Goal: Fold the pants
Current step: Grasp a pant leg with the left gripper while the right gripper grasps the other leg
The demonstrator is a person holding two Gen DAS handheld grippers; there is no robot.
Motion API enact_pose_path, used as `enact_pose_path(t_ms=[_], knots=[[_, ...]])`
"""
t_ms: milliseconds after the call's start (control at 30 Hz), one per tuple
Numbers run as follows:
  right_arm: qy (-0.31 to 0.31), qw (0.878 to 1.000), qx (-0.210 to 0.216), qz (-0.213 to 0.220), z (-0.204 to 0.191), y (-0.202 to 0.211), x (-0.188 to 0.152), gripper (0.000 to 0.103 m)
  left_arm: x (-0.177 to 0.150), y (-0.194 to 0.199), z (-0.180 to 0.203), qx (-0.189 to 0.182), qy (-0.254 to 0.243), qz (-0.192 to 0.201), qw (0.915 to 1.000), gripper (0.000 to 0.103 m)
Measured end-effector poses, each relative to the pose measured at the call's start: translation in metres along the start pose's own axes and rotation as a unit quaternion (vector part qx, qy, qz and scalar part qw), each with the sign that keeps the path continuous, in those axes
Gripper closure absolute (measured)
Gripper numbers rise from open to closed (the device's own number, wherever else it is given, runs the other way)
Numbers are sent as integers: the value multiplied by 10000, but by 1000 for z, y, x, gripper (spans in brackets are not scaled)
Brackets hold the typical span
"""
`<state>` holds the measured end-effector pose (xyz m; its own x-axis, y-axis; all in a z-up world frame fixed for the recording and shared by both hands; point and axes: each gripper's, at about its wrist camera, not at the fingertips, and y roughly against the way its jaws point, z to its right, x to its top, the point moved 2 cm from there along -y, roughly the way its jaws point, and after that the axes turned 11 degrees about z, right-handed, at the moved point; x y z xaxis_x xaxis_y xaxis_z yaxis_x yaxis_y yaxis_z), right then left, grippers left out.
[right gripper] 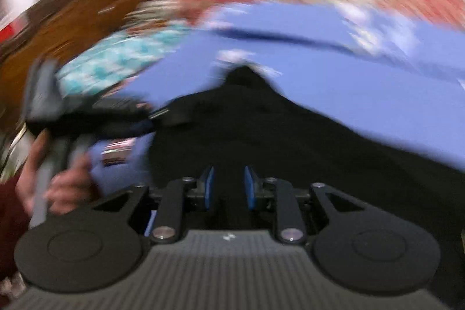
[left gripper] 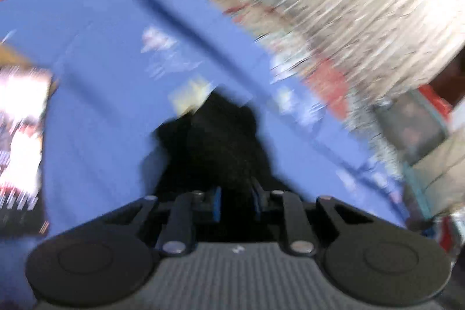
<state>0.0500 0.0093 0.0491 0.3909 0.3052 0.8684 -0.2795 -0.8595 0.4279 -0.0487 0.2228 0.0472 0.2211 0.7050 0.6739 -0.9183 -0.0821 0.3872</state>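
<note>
While blurred — both fingers (left gripper: 236,201) (right gripper: 229,191) narrow, gripping black pants (right gripper: 261,135) | blue sheet (left gripper: 101,106) around

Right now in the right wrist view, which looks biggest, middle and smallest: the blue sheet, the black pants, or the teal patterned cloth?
1. black pants
2. blue sheet. These two look close in size, and the pants lie nearer the camera, so their order is unsure.
3. teal patterned cloth, clearly smallest.
</note>
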Motion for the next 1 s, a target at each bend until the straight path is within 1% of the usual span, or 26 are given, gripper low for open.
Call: enact_pose_path(t_ms=[33,67,100,133,167,200,233,267,300,333,367,400,433,467,500,533,567,633,700,733,767,800,867,900,967,1000], knots=[[394,9990,227,24,-17,-8,6,52,7,0,9,-145,-100,54,9998,85],[786,9964,310,85,-30,-17,11,35,13,-1,19,-291,-249,87,9992,85],[1249,9917,253,179,-44,-28,13,31,16,-4,27,-381,-366,89,9986,85],[1585,9871,110,216,-52,-40,15,32,19,-7,35,-463,-517,76,9976,85],[1816,9832,-87,173,-57,-57,18,44,20,-8,42,-510,-680,54,9964,85],[1898,9814,-257,155,-56,-71,21,85,21,-10,47,-513,-859,49,9950,85],[1896,9809,-412,132,-53,-83,27,90,23,-9,50,-412,-1084,133,9932,81],[1722,9834,-545,173,-46,-86,33,91,26,-7,48,-259,-1184,262,9923,70],[1390,9872,-693,367,-35,-84,40,91,29,-5,43,-165,-1109,364,9930,58],[1019,9909,-731,496,-24,-78,47,91,33,-4,30,-130,-803,435,9957,41],[710,9928,-747,607,-16,-71,52,92,33,-3,18,-100,-552,451,9974,49],[591,9923,-808,725,-13,-66,57,92,32,-5,7,183,-358,437,9982,52],[628,9906,-893,822,-12,-62,59,92,31,-13,-3,528,-281,354,9976,53],[644,9895,-945,883,-11,-59,61,92,28,-21,-13,746,-144,245,9968,53],[526,9894,-1004,906,-7,-58,65,92,26,-26,-21,800,50,171,9966,53],[337,9897,-1058,905,0,-59,67,92,23,-31,-29,834,256,100,9961,50],[125,9897,-1100,909,7,-58,69,92,20,-36,-33,922,387,27,9950,44],[-154,9889,-1154,922,17,-56,68,92,15,-49,-37,1078,509,-120,9928,41],[-496,9878,-1136,940,25,-52,67,92,10,-67,-36,1004,559,-315,9929,50],[-645,9875,-1086,946,32,-57,66,92,7,-77,-34,933,532,-425,9933,71],[-753,9867,-1071,959,32,-56,67,92,4,-84,-32,1002,429,-474,9929,79],[-762,9870,-1044,958,34,-57,67,92,2,-83,-33,1073,346,-441,9927,84],[-687,9873,-1023,1000,28,-53,69,92,4,-75,-31,1054,367,-342,9932,86],[-686,9873,-982,1045,26,-49,71,92,8,-65,-30,1026,407,-257,9936,87],[-696,9864,-867,1206,20,-43,74,92,14,-28,-31,859,643,-8,9942,87],[-608,9861,-831,1303,12,-41,76,91,17,-6,-32,686,816,158,9942,87]])
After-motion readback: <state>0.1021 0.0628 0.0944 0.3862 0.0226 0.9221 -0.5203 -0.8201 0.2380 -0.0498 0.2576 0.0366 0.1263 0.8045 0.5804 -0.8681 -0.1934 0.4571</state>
